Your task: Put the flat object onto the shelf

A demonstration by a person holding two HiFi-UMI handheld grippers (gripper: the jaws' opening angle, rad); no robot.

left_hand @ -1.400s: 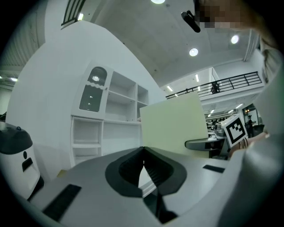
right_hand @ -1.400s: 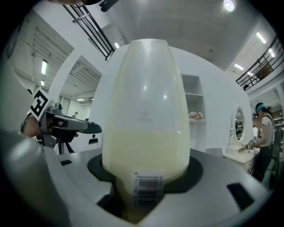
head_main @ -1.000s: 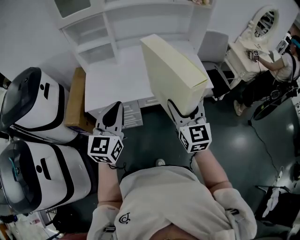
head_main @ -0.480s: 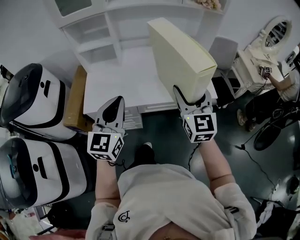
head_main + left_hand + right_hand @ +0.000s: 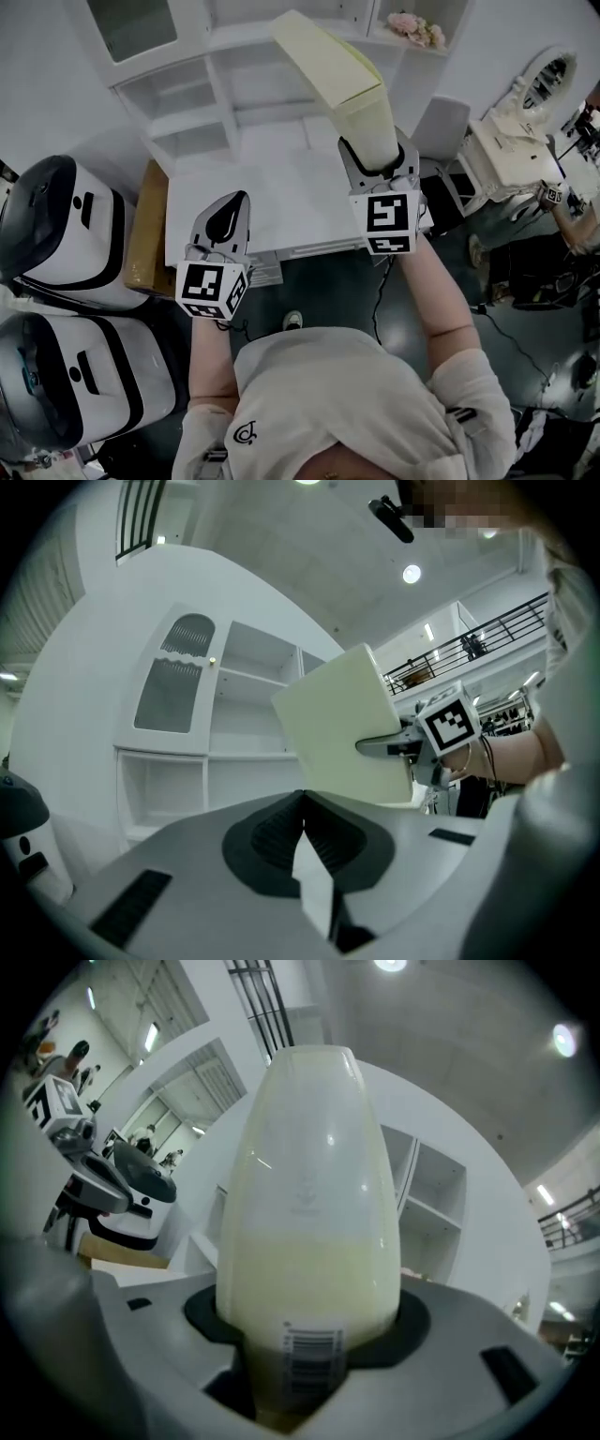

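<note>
The flat object is a pale yellow flat box (image 5: 339,86) with a barcode at its near end. My right gripper (image 5: 373,161) is shut on that end and holds the box out level, edge-up, in front of the white shelf unit (image 5: 202,89). The right gripper view shows the box (image 5: 309,1194) filling the jaws, with the shelf bays (image 5: 433,1206) behind it. My left gripper (image 5: 228,208) hovers over the white desk, shut with nothing in it. In the left gripper view, past its closed jaws, I see the box (image 5: 337,733) and the shelf (image 5: 239,719).
A white desk (image 5: 272,202) stands under the shelf unit. Two white-and-black machines (image 5: 56,234) (image 5: 66,375) and a cardboard box (image 5: 145,234) are at the left. A grey chair (image 5: 441,127) and a dressing table (image 5: 511,141) stand at the right. Pink flowers (image 5: 412,26) sit on an upper shelf.
The right gripper has carried the box up and forward toward the shelf and rolled it more onto its edge. The left gripper has moved forward over the desk.
</note>
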